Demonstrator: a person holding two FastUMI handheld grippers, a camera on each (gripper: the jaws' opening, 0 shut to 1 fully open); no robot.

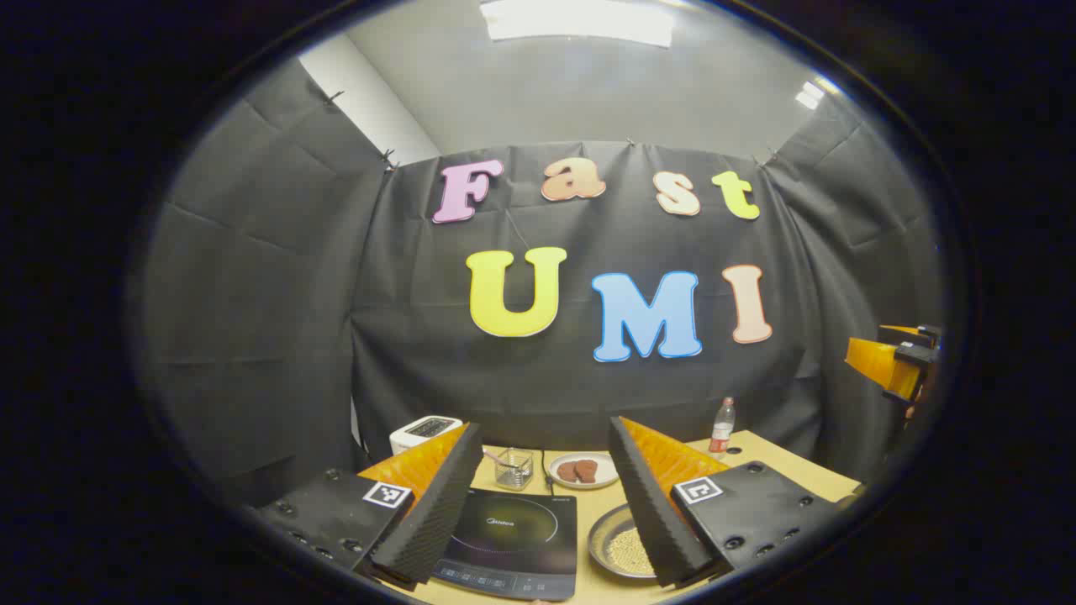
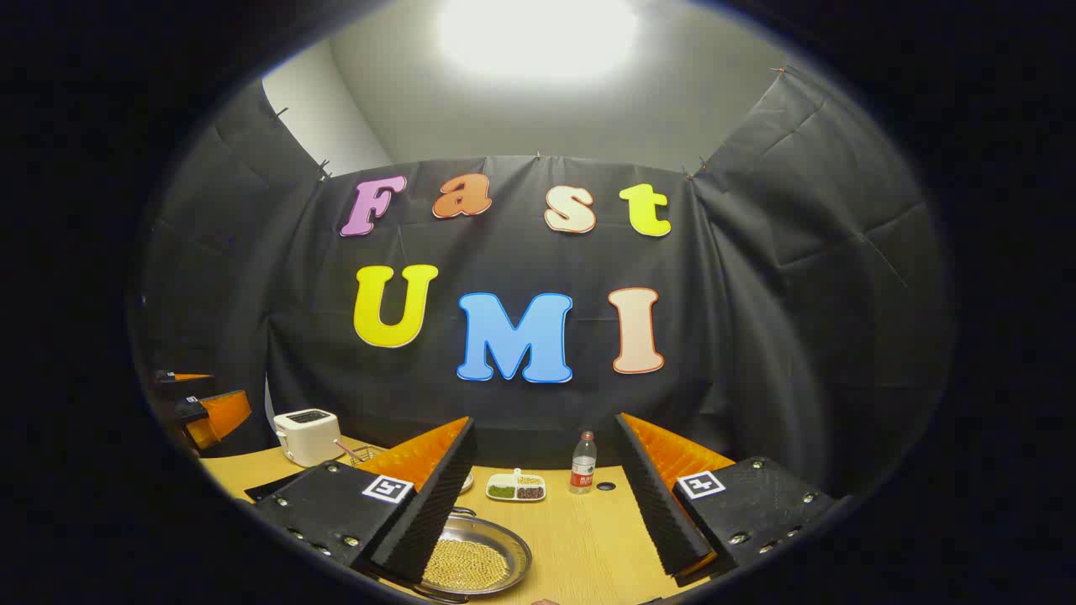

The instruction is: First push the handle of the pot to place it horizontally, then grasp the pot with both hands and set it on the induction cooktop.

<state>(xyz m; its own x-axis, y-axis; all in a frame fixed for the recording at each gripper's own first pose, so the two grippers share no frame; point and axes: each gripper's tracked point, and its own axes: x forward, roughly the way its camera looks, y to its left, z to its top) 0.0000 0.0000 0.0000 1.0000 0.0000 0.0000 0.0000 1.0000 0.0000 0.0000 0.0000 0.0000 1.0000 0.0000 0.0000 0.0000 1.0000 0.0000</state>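
The pot (image 2: 475, 559), a shallow metal pan w/ pale grains in it, sat on the wooden table (image 2: 580, 546) low in the right gripper view, partly behind that gripper's near finger; in the left gripper view it lay just right of the black induction cooktop (image 1: 513, 538), half hidden by a finger. A small loop handle showed at its far rim; I couldn't tell from here how any longer handle lay. Both grippers hung above the table, well short of the pot, touching nothing. The left gripper (image 1: 546, 500) had its fingers spread wide, empty, w/ the cooktop framed between them. The right gripper (image 2: 542, 504) was likewise wide open and empty, the pot off toward its left finger rather than centred. To do the push well, I judged one finger should come down low beside the handle and nudge it sideways slowly, keeping the pan flat so the grains don't spill. Further out stood a toaster (image 2: 307, 435), a water bottle (image 2: 583, 462), a divided snack dish (image 2: 515, 487) and a plate of brown pieces (image 1: 582, 470).
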